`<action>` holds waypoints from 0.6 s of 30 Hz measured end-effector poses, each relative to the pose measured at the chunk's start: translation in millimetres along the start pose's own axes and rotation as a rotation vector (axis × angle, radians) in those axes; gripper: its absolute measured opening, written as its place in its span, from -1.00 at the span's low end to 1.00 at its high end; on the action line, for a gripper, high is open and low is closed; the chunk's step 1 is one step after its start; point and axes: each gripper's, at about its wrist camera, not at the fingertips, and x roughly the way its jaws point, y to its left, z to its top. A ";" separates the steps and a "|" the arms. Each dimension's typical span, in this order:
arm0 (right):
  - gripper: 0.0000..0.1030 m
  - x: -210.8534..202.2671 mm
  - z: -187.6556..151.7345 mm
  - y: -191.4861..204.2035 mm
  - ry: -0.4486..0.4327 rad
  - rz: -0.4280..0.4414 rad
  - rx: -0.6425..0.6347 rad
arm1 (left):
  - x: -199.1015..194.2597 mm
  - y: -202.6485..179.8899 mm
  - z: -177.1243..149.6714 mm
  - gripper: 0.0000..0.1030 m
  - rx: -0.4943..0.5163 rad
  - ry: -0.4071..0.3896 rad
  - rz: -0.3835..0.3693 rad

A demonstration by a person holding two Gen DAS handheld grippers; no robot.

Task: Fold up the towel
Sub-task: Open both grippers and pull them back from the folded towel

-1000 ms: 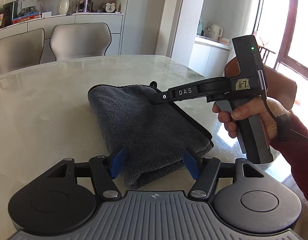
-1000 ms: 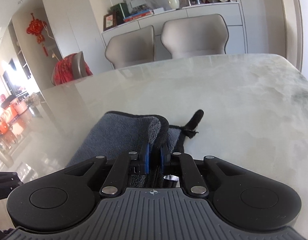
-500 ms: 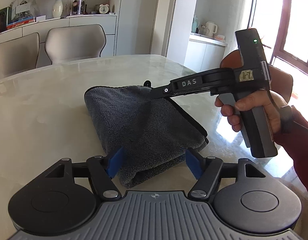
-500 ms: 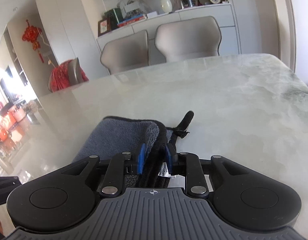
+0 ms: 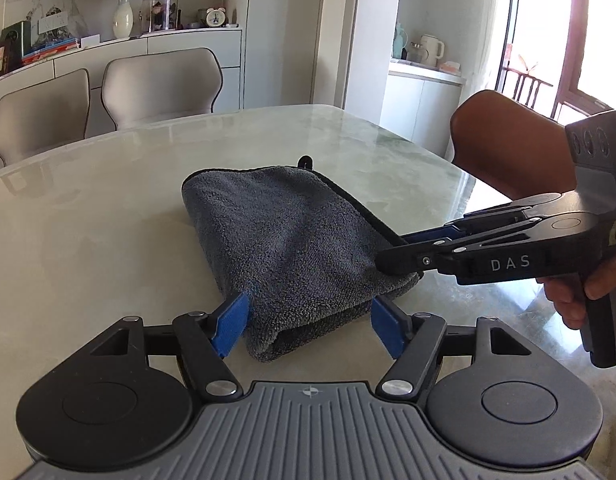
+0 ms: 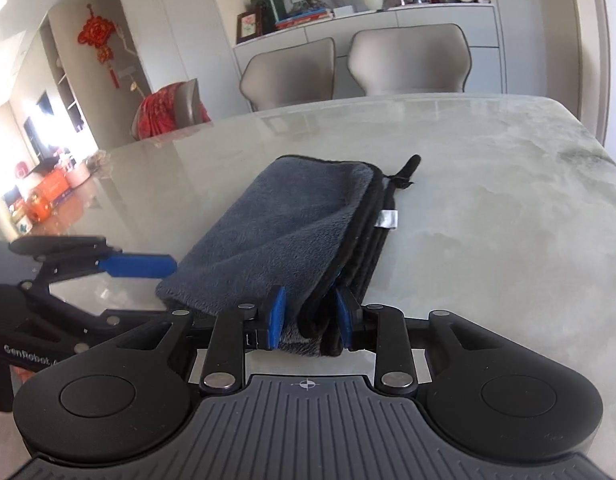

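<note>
The thick grey microfibre towel with black piping (image 5: 291, 240) lay already folded into a compact, layered bundle on the pale marbled desk (image 5: 87, 208), nearer the desk's right edge than its left; the folding looked all but finished, and what remained seemed a matter of squaring the stack. The left hand-held gripper (image 5: 308, 326) stood wide open, its blue pads either side of the bundle's near end and gripping nothing. The right hand-held gripper (image 6: 308, 316) was narrowing its jaws, the stacked piped edges at the near right corner between the pads; whether they pressed yet I cannot tell. The next move likely called for a clean release without dragging layers apart. The bundle's long axis ran away from the cameras, its black hanging loop (image 6: 406, 168) at the far end.
</note>
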 end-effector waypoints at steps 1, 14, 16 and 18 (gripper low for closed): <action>-0.68 -0.7 -0.5 1.5 -0.011 -0.005 -0.010 | -0.3 -0.4 0.3 0.39 -0.002 0.002 0.004; -0.66 -11.9 -2.9 -9.3 -0.013 -0.018 0.020 | -2.5 -2.9 -7.0 0.39 -0.001 0.036 0.019; -0.64 -19.9 -1.5 -8.1 -0.059 -0.009 0.016 | -7.6 -2.9 -6.0 0.39 -0.004 0.012 0.016; -0.64 -25.3 0.1 -3.6 -0.093 0.000 0.004 | -12.5 -3.1 -3.7 0.39 -0.012 -0.019 0.008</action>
